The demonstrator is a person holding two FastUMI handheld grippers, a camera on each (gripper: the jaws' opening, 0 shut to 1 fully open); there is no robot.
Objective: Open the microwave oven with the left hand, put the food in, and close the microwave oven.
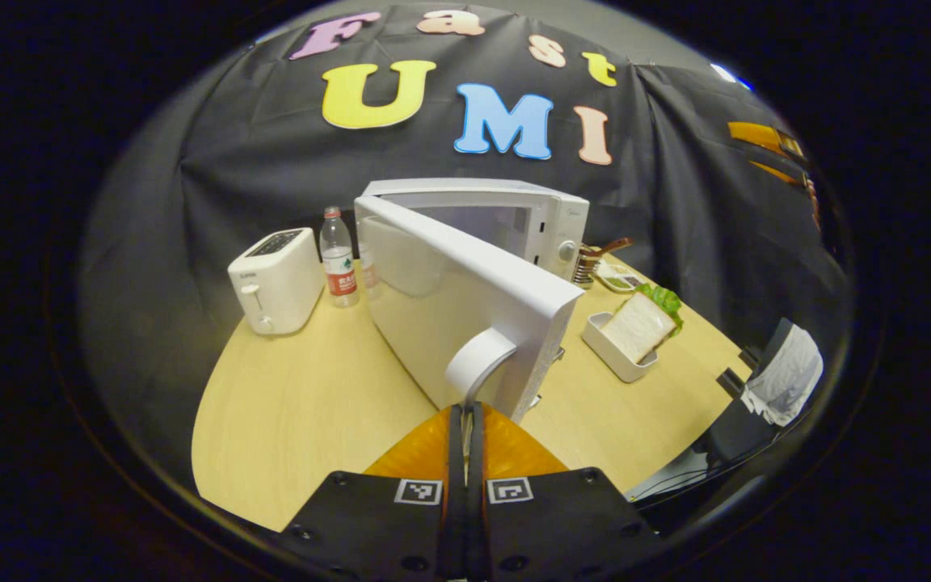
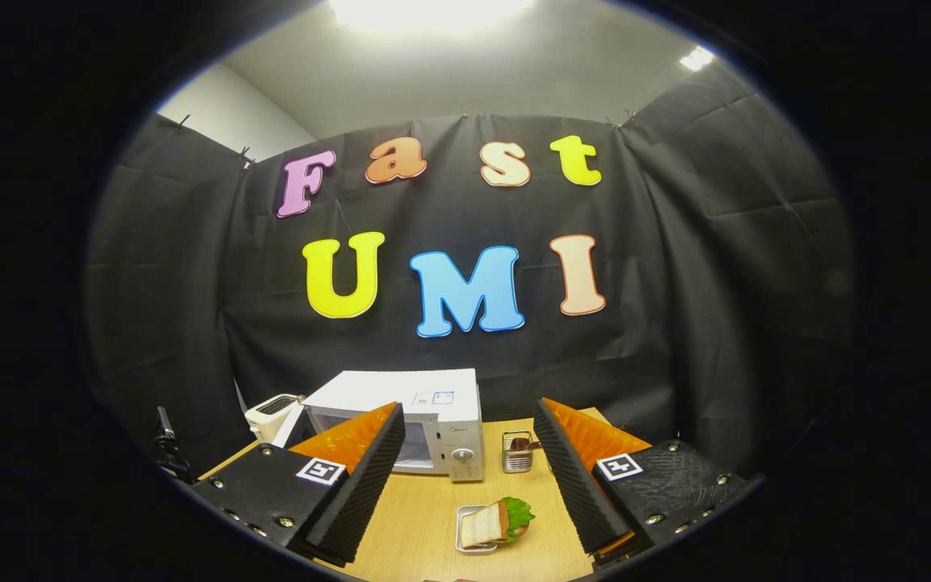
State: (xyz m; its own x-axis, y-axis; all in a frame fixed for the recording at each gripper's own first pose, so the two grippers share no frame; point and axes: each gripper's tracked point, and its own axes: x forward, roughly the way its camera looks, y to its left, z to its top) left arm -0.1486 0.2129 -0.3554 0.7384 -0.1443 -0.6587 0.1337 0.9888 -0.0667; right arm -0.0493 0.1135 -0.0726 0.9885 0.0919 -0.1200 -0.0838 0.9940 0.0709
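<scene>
The white microwave (image 1: 514, 214) stands at the back of the wooden table, and its door (image 1: 449, 299) is swung partly out toward me. My left gripper (image 1: 465, 408) is shut on the door's curved white handle (image 1: 478, 364). A sandwich with lettuce (image 1: 635, 327) leans in a small white tray (image 1: 607, 343) right of the door. In the right gripper view, my right gripper (image 2: 469, 408) hangs open and holds nothing, above the sandwich (image 2: 486, 524) and facing the microwave (image 2: 433, 396).
A white toaster (image 1: 275, 279) and a water bottle (image 1: 339, 259) stand left of the microwave. A metal holder with utensils (image 1: 591, 263) sits right of it. Something dark wrapped in white (image 1: 785, 372) is off the table's right edge.
</scene>
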